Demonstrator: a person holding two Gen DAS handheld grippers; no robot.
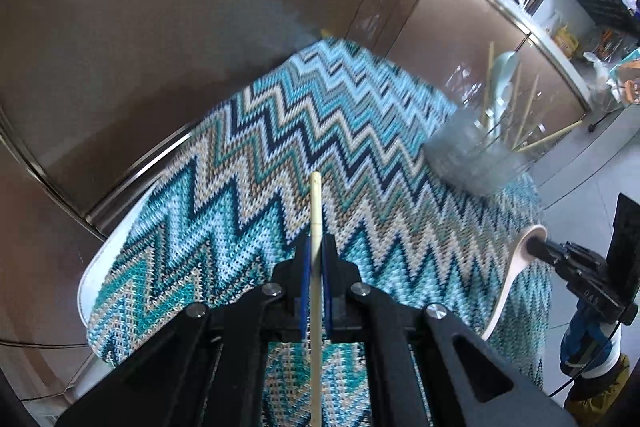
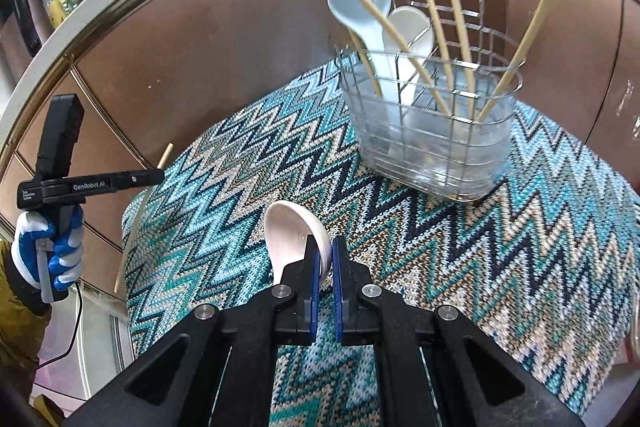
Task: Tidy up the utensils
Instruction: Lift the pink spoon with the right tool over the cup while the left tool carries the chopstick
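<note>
Here the wire caddy [image 1: 476, 147] is blurred; near it, the left gripper [image 1: 316, 247] clamps a chopstick [image 1: 315, 203], the right gripper [image 2: 323, 251] a white spoon [image 2: 290, 227].

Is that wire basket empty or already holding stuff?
Holding stuff: the wire basket has two spoons and several chopsticks standing in it.

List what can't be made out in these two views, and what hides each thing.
- Utensil caddy, left wrist view: motion blur smears its wire and contents.
- Chopstick lower end, left wrist view: cut off by the bottom edge, behind the left gripper.
- Pink spoon handle, right wrist view: hidden behind the right gripper.
</note>
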